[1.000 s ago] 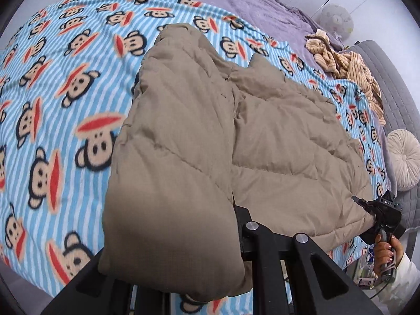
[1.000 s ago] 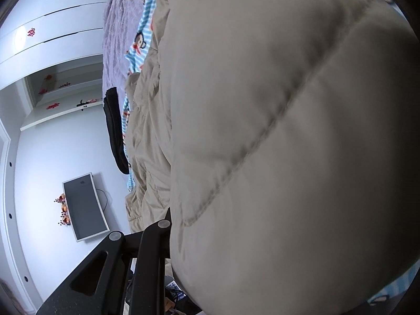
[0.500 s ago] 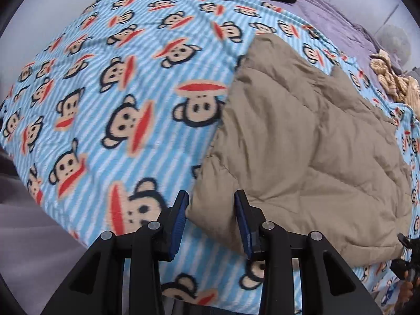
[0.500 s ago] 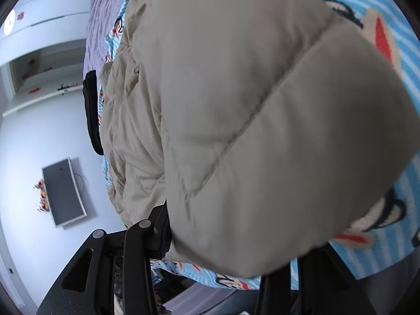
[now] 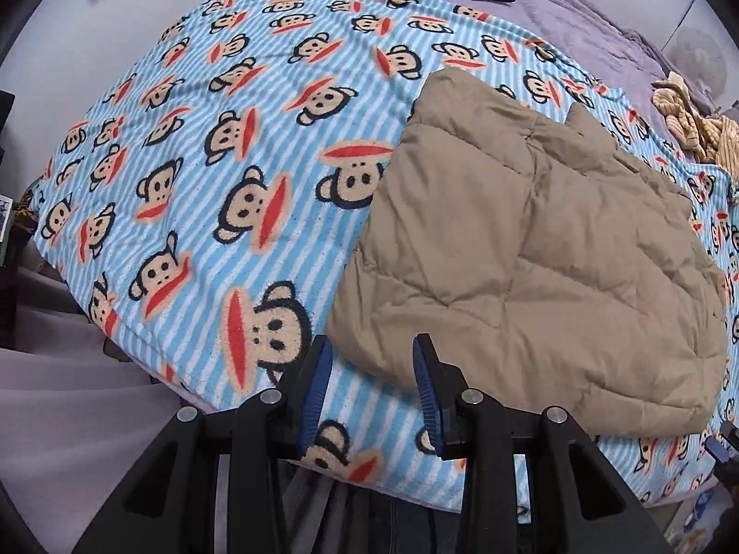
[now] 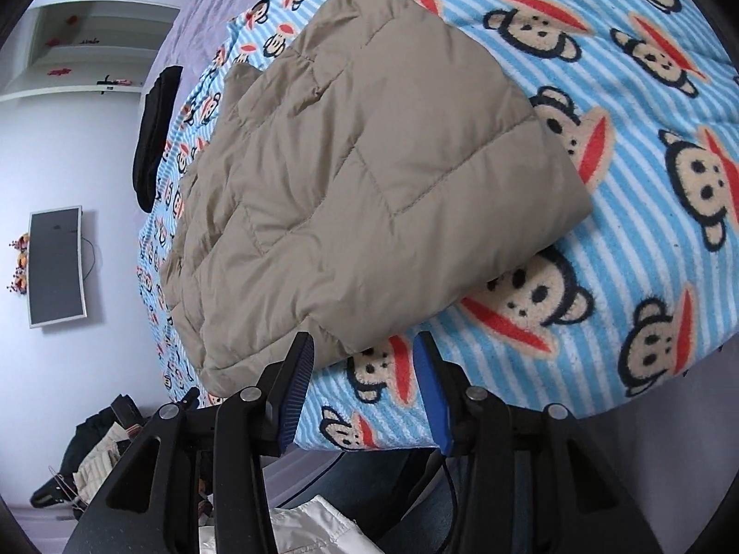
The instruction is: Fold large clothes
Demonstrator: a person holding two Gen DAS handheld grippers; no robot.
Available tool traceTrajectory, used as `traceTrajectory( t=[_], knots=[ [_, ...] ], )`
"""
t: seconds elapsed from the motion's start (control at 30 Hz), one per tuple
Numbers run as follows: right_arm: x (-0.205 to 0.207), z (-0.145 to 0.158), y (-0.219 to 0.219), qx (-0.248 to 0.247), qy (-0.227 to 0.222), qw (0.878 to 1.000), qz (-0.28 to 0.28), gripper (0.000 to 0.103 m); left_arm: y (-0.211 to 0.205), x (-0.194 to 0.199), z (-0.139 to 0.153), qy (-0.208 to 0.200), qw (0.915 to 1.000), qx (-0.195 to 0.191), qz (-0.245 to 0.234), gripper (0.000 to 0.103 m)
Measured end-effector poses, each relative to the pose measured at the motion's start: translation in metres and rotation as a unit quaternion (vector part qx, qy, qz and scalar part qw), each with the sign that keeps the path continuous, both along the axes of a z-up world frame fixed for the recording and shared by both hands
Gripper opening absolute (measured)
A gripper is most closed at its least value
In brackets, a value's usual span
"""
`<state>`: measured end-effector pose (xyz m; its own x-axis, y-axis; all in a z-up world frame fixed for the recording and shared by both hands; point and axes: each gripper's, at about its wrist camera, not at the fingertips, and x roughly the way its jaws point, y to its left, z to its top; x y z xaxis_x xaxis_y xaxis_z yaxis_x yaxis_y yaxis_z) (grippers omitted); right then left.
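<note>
Lying folded, tan jacket (image 5: pixel 531 249) hides blanket (image 5: pixel 231 147); both grippers' fingers (image 5: pixel 314 392) spread, empty.

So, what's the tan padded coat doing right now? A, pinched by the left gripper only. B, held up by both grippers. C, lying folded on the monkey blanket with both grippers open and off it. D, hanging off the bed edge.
C: the tan padded coat lies folded on the monkey blanket, and the left gripper and right gripper both have their jaws apart around nothing.
</note>
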<state>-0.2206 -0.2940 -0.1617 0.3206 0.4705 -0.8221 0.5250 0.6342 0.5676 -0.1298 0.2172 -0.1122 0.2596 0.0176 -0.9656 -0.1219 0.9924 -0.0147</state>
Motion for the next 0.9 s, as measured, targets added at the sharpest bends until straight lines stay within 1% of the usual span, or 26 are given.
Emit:
traceTrajectory(
  t=[0.03, 0.07, 0.1, 0.13, 0.17, 0.2, 0.33, 0.37, 0.5, 0.63, 0.77, 0.83, 0.9],
  knots=[
    [0.002, 0.003, 0.004, -0.008, -0.004, 1.000, 0.012, 0.048, -0.005, 0.001, 0.004, 0.000, 0.9999, 0.011, 0.002, 0.038],
    [-0.002, 0.011, 0.012, -0.016, -0.007, 1.000, 0.025, 0.050, -0.008, -0.001, 0.008, 0.001, 0.9997, 0.022, 0.006, 0.054],
    [0.001, 0.015, 0.019, -0.026, -0.009, 0.999, 0.038, 0.055, -0.009, -0.004, 0.012, -0.001, 0.9996, 0.027, 0.011, 0.088],
    [0.005, 0.018, 0.026, -0.033, -0.011, 0.998, 0.048, 0.058, -0.010, -0.008, 0.017, -0.009, 0.9994, 0.030, 0.017, 0.100],
    [0.005, 0.021, 0.030, -0.041, -0.013, 0.997, 0.060, 0.066, -0.011, -0.013, 0.022, -0.021, 0.9989, 0.036, 0.020, 0.103],
    [0.006, 0.024, 0.035, -0.046, -0.016, 0.996, 0.069, 0.073, -0.012, -0.015, 0.025, -0.025, 0.9988, 0.038, 0.017, 0.103],
    [0.010, 0.031, 0.048, -0.062, -0.022, 0.994, 0.089, 0.077, -0.011, -0.016, 0.031, -0.028, 0.9992, 0.029, 0.006, 0.103],
    [0.016, 0.030, 0.054, -0.066, -0.024, 0.993, 0.091, 0.085, -0.011, -0.014, 0.033, -0.030, 0.9991, 0.030, 0.004, 0.103],
    [0.029, 0.033, 0.076, -0.086, -0.039, 0.991, 0.098, 0.086, -0.005, 0.000, 0.034, -0.028, 0.9983, 0.050, -0.009, 0.103],
    [0.046, 0.035, 0.106, -0.114, -0.046, 0.987, 0.107, 0.087, 0.010, 0.015, 0.030, -0.018, 0.9989, 0.040, -0.016, 0.103],
    [0.060, 0.036, 0.133, -0.137, -0.050, 0.982, 0.122, 0.087, 0.020, 0.035, 0.022, -0.011, 0.9983, 0.049, -0.028, 0.103],
    [0.063, 0.035, 0.142, -0.142, -0.046, 0.982, 0.118, 0.087, 0.023, 0.043, 0.016, -0.005, 0.9984, 0.043, -0.037, 0.103],
    [0.068, 0.031, 0.151, -0.141, -0.035, 0.982, 0.119, 0.087, 0.024, 0.051, 0.008, 0.006, 0.9981, 0.030, -0.054, 0.103]
  ],
)
